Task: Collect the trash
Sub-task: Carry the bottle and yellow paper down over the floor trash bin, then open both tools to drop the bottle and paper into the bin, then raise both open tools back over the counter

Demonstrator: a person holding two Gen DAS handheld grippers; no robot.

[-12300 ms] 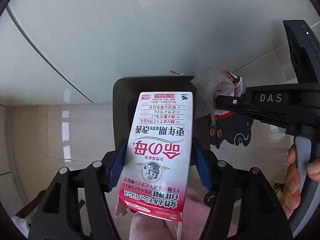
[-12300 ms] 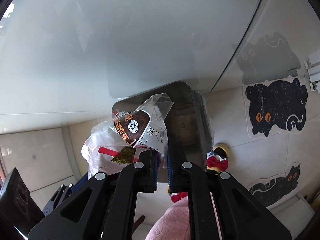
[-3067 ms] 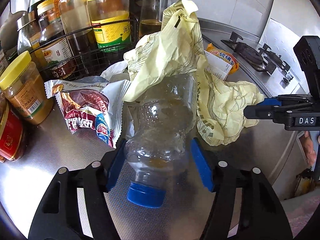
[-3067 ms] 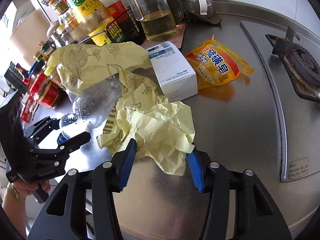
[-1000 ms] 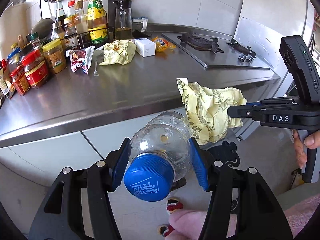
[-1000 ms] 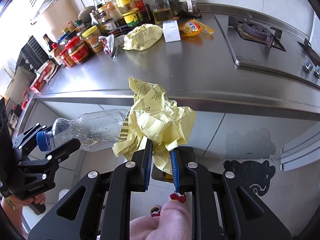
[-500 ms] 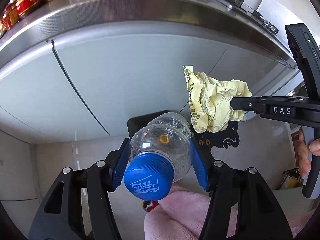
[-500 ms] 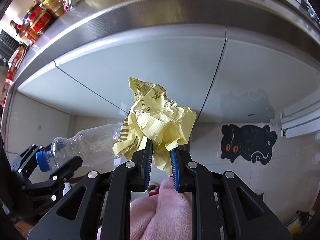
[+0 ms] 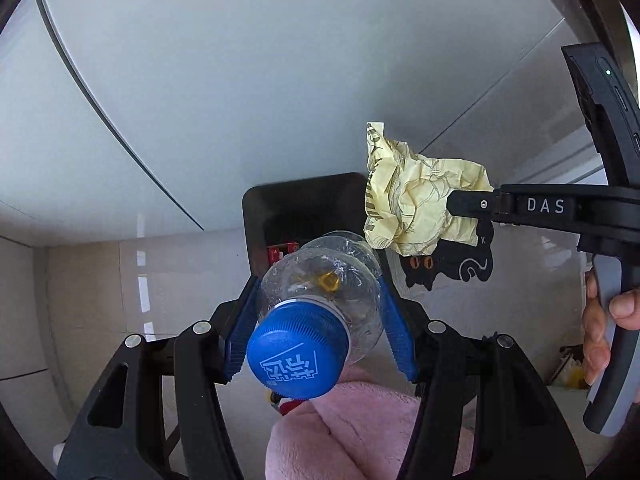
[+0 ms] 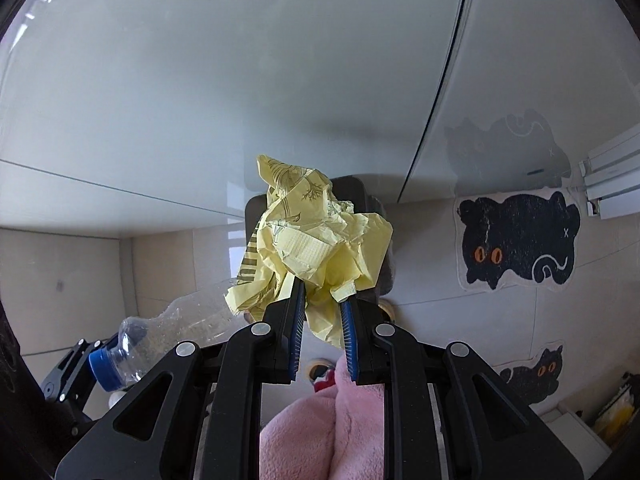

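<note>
trash here is a crumpled yellow wrapper pinched in the closed right hand-held gripper and a clear plastic bottle with a blue cap clamped in the left hand-held gripper, both above a dark bin on the floor. most of the bin's inside is hidden by the trash; only something red shows. a black cat mat lies on the floor to the right.
</note>
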